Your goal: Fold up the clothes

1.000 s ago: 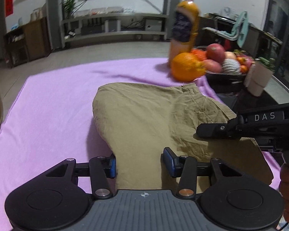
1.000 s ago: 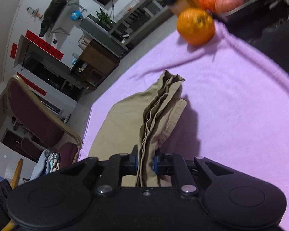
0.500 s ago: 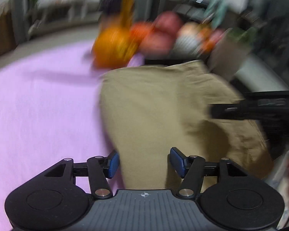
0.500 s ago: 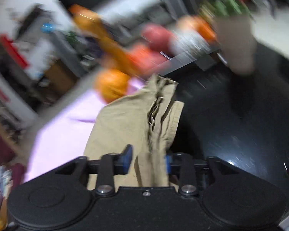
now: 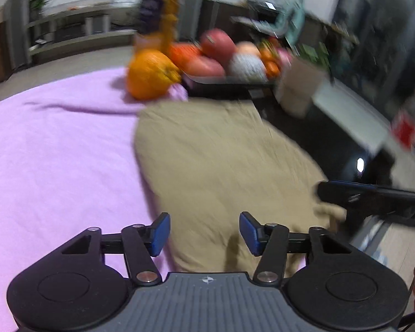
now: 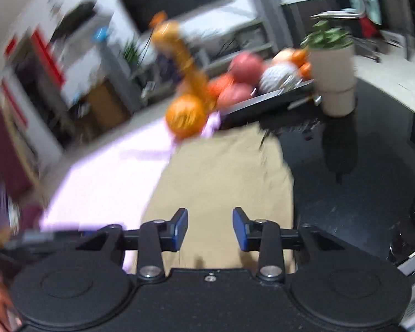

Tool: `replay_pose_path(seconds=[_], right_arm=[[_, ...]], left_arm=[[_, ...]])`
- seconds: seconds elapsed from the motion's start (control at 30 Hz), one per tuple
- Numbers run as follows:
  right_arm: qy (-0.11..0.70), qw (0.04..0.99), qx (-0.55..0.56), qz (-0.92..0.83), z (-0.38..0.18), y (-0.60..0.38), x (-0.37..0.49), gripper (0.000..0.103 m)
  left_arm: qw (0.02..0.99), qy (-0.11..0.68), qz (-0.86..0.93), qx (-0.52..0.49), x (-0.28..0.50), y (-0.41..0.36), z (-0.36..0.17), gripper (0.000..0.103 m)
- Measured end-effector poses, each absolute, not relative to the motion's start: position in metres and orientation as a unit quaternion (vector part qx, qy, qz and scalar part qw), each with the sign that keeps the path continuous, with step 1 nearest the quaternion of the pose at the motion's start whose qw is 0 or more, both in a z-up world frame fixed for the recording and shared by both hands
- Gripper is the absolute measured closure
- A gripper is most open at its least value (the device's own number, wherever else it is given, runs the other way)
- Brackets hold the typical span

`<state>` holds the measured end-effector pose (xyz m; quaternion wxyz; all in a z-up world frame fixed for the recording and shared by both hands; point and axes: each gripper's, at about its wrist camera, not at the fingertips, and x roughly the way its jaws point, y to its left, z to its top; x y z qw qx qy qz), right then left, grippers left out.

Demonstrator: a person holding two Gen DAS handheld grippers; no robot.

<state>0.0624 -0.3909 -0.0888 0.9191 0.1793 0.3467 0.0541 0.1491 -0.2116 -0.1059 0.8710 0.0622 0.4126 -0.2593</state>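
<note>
A folded khaki garment (image 5: 221, 160) lies flat, half on the purple cloth (image 5: 58, 149) and half over the dark table to the right. My left gripper (image 5: 204, 233) hovers open over its near edge, with nothing between the blue pads. In the right wrist view the same khaki garment (image 6: 224, 177) lies below my right gripper (image 6: 210, 229), which is open and holds nothing. The right gripper's black body (image 5: 373, 196) reaches in from the right of the left wrist view. Both views are motion-blurred.
An orange (image 5: 149, 76) sits at the cloth's far edge, beside a tall orange bottle (image 5: 159, 11). Behind them a dark tray (image 5: 229, 84) holds fruit, and a pale plant pot (image 6: 336, 83) stands on the glossy black table (image 6: 359, 182).
My right gripper has let go of the khaki garment and opened. The garment now lies flat further right, partly off the purple cloth. Both grippers swung toward the right.
</note>
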Motion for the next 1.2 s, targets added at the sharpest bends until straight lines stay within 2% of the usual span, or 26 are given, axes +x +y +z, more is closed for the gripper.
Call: replay_pose_path(seconds=[0.03, 0.1, 0.17, 0.23, 0.27, 0.3, 0.37, 0.5, 0.53, 0.73, 0.93, 1.2], right_arm=[[0.372, 0.913, 0.162, 0.040, -0.101, -0.387, 0.065, 0.070], [0.398, 0.906, 0.141, 0.022, -0.116, -0.381, 0.067, 0.075], [0.405, 0.905, 0.129, 0.012, -0.121, -0.377, 0.066, 0.075], [0.401, 0.907, 0.133, 0.003, -0.103, -0.374, 0.060, 0.072], [0.397, 0.908, 0.136, -0.002, -0.094, -0.372, 0.056, 0.062], [0.385, 0.911, 0.149, -0.006, -0.085, -0.372, 0.051, 0.045], [0.363, 0.913, 0.183, -0.022, -0.067, -0.376, 0.038, 0.026], [0.355, 0.903, 0.239, -0.033, -0.041, -0.376, 0.017, 0.003], [0.356, 0.902, 0.240, -0.036, -0.034, -0.374, 0.012, 0.000], [0.370, 0.905, 0.189, -0.086, 0.006, -0.348, -0.009, 0.000], [0.343, 0.919, 0.161, -0.111, 0.039, -0.331, -0.033, 0.000], [0.305, 0.933, 0.125, -0.144, 0.082, -0.308, -0.065, 0.000]], left_arm=[[0.866, 0.422, -0.256, 0.085, 0.147, -0.219, -0.116, 0.049], [0.862, 0.432, -0.243, 0.110, 0.144, -0.224, -0.122, 0.039], [0.858, 0.446, -0.227, 0.114, 0.144, -0.224, -0.122, 0.039], [0.855, 0.467, -0.208, 0.090, 0.146, -0.215, -0.110, 0.042], [0.857, 0.468, -0.199, 0.085, 0.144, -0.209, -0.102, 0.042], [0.863, 0.461, -0.190, 0.086, 0.138, -0.205, -0.092, 0.036], [0.877, 0.438, -0.171, 0.095, 0.124, -0.195, -0.070, 0.028], [0.894, 0.413, -0.153, 0.085, 0.104, -0.176, -0.034, 0.013], [0.895, 0.410, -0.154, 0.079, 0.099, -0.172, -0.026, 0.012], [0.896, 0.406, -0.174, 0.057, 0.071, -0.156, 0.002, 0.007], [0.894, 0.403, -0.191, 0.044, 0.049, -0.144, 0.025, 0.001], [0.897, 0.397, -0.187, 0.056, 0.026, -0.143, 0.045, 0.001]])
